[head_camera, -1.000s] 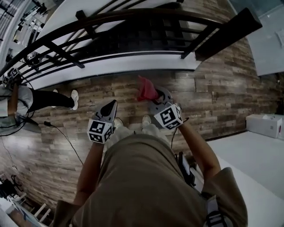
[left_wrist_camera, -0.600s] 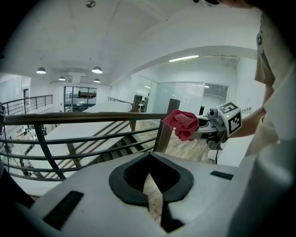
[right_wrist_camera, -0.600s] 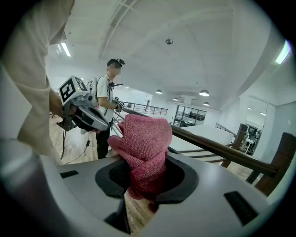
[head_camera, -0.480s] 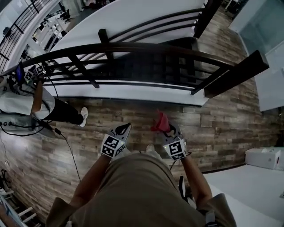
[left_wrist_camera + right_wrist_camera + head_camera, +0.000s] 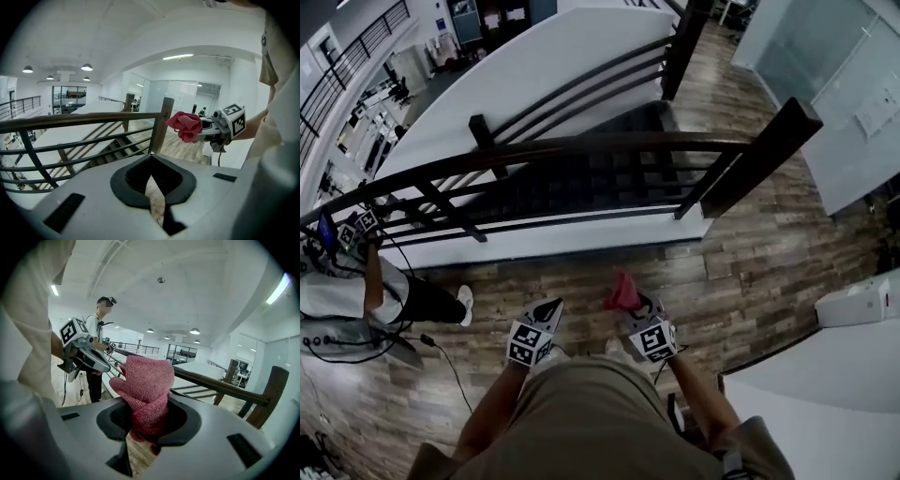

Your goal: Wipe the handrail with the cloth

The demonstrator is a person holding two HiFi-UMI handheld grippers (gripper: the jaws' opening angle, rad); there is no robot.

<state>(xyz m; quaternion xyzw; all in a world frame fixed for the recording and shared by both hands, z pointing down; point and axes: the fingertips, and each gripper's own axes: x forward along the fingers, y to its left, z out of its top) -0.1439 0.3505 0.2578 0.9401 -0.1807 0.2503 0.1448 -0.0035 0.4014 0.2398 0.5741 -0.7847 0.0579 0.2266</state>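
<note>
Red cloth (image 5: 622, 291) sat bunched just below frame ctr in head view, clamped in R gripper (image 5: 630, 304). Its jaws were closed partway onto the cloth, w/ folds bulging up btwn & above them; R gripper view showed the same wad filling ctr of frame. Cloth was well apart from the handrail (image 5: 581, 145), a dark wooden rail curving across upper-mid frame from far left to a thick newel post (image 5: 759, 155) at upper right; no contact btwn cloth & rail. L gripper (image 5: 553, 306) was just left of the R one, lower ctr, jaws fully together w/ nothing btwn them, as its own view showed. Both grippers pointed toward the rail, tips over the wood-plank floor (image 5: 741, 272). Dark balusters (image 5: 450, 216) ran under the rail, & beyond it a staircase (image 5: 600, 178) went down toward top of frame. Wearer's tan shirt (image 5: 591, 412) filled bottom ctr, forearms reaching up to each gripper. Another person (image 5: 394, 295) stood at left edge by the rail, also holding marker-cube grippers; a black cable (image 5: 450, 361) trailed over the floor near them at lower left. White box (image 5: 862, 300) sat at right edge.
</note>
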